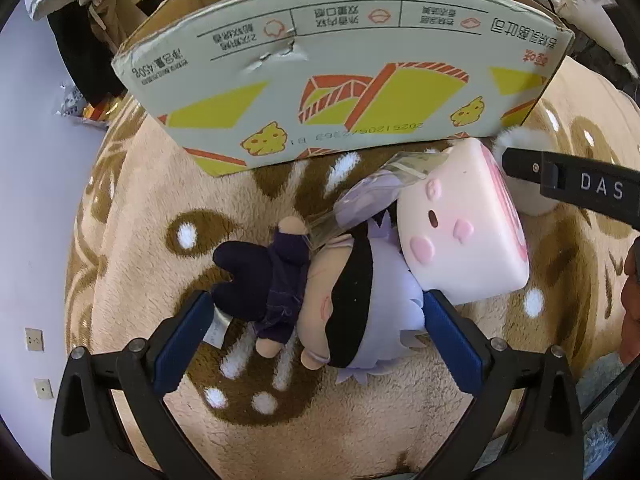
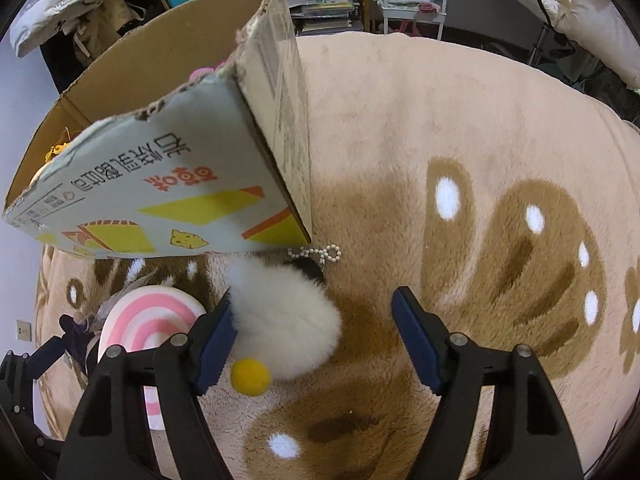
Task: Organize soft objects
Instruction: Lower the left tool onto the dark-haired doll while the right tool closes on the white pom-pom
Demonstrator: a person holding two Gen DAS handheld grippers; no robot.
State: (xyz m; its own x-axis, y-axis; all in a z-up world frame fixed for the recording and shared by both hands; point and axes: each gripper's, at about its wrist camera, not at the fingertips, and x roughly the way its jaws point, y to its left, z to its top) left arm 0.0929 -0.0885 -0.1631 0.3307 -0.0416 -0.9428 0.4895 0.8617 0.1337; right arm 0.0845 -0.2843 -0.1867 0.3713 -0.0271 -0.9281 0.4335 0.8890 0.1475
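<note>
With both grippers spread wide, the left gripper [image 1: 316,320] straddling the cloth blindfolded doll [image 1: 320,304] on the plush deer-print blanket [image 1: 132,264] risks snagging the squashy pink pig-faced block [image 1: 460,236] leaning on its head, while the right gripper [image 2: 316,320] flanks the fluffy white pompom toy [image 2: 288,320] near the printed cardboard box [image 2: 168,200].

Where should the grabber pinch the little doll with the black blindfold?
Probably across the doll's middle, from above. It lies flat on the blanket, lengthwise between the left gripper's open fingers; the pink pig cushion crowds its head, so the dark body is freer.
</note>
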